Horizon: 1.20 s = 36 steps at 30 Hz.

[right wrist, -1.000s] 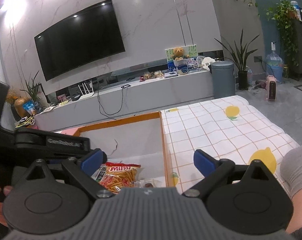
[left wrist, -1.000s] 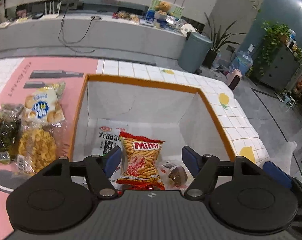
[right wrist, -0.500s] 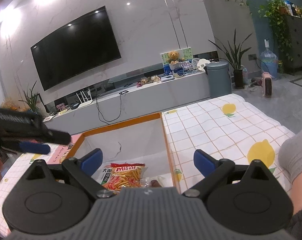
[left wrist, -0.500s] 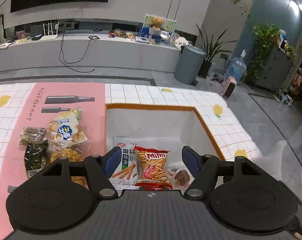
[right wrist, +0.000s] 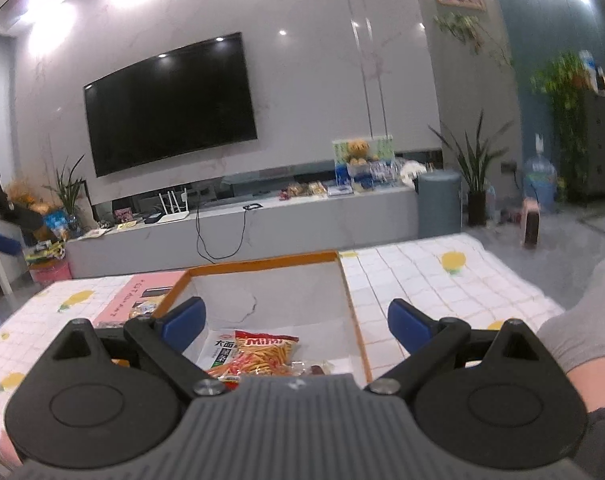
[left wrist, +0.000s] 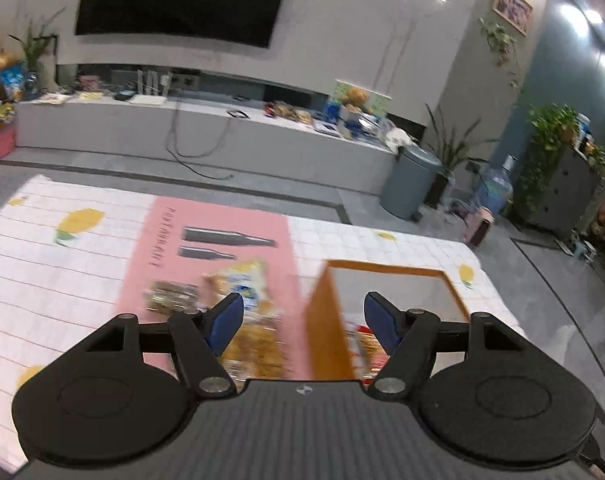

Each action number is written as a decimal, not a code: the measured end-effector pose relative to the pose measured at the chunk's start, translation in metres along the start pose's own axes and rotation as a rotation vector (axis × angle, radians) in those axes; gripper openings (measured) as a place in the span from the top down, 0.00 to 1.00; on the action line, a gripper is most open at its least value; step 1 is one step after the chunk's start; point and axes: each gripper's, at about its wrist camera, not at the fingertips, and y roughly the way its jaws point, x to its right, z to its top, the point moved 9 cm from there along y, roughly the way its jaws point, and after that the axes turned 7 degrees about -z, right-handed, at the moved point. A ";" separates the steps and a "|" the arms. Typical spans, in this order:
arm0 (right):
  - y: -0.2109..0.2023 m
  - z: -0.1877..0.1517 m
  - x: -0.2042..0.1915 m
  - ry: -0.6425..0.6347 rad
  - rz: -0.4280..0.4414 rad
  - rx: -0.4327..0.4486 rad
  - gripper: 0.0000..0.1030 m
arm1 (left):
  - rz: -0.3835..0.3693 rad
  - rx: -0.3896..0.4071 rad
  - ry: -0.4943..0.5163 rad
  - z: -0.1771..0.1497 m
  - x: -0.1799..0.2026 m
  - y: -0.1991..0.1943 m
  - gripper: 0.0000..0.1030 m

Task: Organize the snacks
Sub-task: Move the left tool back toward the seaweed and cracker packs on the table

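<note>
Jaws of the left gripper are held wide apart and empty above the box edge; the right gripper (equally spread) grips nothing, and the Mimi packet lies inside the box.

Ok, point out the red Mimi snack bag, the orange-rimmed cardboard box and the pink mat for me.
Red Mimi snack bag (right wrist: pixel 262 354), right wrist view, on its printed front.
Orange-rimmed cardboard box (right wrist: pixel 262 261), right wrist view, on its far rim.
Pink mat (left wrist: pixel 218 220), left wrist view, on a bare part.
</note>
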 end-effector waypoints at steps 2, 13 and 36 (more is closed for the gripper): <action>-0.003 -0.003 -0.005 -0.052 -0.019 0.010 0.07 | 0.016 0.014 -0.015 0.002 -0.018 -0.010 0.21; -0.003 0.003 0.031 -0.239 -0.205 0.009 0.08 | 0.082 0.048 -0.060 -0.001 -0.113 -0.031 0.21; 0.034 -0.007 -0.231 -0.141 0.272 -0.110 0.20 | 0.021 0.040 -0.110 -0.063 -0.181 0.022 0.22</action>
